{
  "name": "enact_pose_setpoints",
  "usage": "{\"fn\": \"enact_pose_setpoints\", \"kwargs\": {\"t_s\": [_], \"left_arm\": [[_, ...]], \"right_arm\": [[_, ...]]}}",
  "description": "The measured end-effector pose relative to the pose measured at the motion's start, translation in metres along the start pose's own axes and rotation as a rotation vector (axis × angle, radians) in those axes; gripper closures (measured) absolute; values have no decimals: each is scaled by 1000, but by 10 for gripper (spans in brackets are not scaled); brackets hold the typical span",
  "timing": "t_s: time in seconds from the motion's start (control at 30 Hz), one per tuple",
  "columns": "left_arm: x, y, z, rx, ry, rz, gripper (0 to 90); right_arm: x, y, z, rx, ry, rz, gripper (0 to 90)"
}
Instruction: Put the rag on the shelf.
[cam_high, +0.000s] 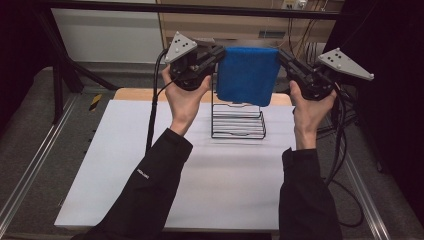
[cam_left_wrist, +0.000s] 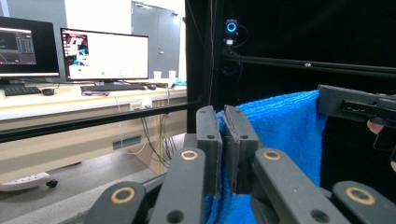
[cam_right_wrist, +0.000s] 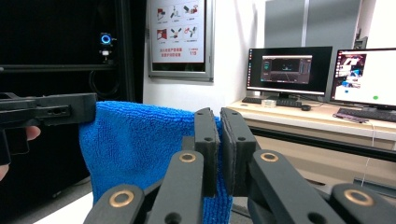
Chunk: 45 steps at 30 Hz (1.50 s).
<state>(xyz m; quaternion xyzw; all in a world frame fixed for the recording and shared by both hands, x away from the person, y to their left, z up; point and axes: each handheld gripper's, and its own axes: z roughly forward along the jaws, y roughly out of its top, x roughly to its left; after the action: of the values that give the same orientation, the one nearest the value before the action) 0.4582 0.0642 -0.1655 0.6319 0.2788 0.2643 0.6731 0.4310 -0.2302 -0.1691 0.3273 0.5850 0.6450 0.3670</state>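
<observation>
Now my left tongs (cam_high: 219, 56) and right tongs (cam_high: 283, 57) each pinch an upper corner of the blue terry cloth (cam_high: 247, 75), stretched above the black wire rack (cam_high: 238, 121) near the tabletop's (cam_high: 150, 165) far edge. I judge draping comes next: lower it evenly over the rack.

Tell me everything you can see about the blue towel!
The blue towel is bright blue and fuzzy, like soft terry cloth. It hangs flat in the air, stretched between the left gripper and the right gripper, whose jaws are shut on its two top corners. Its lower edge dangles in front of the black wire rack standing on the white table. Whether it touches the rack is unclear.
</observation>
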Motion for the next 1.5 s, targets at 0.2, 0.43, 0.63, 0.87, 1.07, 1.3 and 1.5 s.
{"fn": "enact_pose_setpoints", "kwargs": {"t_s": [0.2,0.43,0.63,0.87,1.07,1.3,1.5], "left_arm": [[3,6,8,-6,15,10,854],[11,14,21,-7,27,-5,854],[16,19,28,-10,31,-14,854],[24,19,37,-13,42,-30,854],[29,18,45,-13,67,-2,854],[36,9,54,-2,76,-5,854],[40,0,59,12,70,3,854]], "right_arm": [[-5,8,8,-6,-10,2,864],[-10,17,18,-4,-19,-11,864],[-16,21,27,-7,-29,-8,864],[-22,23,39,-2,-37,-10,864],[-28,21,49,10,-35,-8,863],[-34,13,60,18,-37,-6,863],[-41,5,66,41,-39,-14,863]]}}
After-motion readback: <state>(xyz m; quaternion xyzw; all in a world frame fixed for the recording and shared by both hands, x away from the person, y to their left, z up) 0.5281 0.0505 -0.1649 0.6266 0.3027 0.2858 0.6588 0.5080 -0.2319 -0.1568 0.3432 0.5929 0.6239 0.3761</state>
